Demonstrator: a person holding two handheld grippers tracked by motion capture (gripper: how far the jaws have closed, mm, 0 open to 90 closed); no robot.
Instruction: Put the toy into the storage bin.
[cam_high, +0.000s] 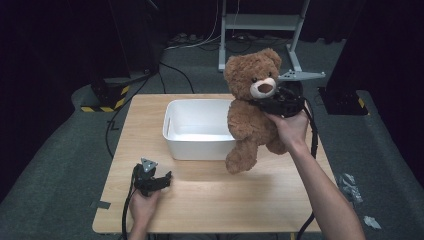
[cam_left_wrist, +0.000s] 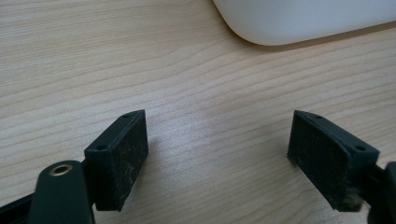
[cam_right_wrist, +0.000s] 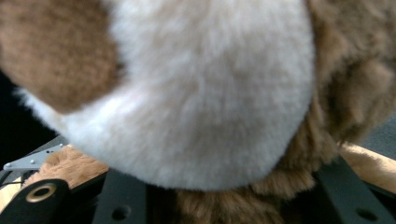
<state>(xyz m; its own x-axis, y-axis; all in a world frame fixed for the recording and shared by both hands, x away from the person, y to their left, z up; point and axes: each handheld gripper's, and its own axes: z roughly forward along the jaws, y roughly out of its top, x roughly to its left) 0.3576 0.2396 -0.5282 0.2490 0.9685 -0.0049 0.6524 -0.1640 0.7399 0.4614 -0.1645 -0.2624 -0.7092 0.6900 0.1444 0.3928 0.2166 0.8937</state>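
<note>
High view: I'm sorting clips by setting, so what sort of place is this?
Probably a lab or studio set up for recording: dark curtains surround a lone wooden table, cables trail over grey carpet, and a metal stand sits behind.

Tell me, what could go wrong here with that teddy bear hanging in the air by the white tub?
The right gripper pinches the teddy bear just under its head, so soft fur might slip from the jaws. Its legs dangle over the front rim of the white tub; lowered as is, they could catch there or land outside. The left gripper rests open on the table, not steadying the tub.
</note>
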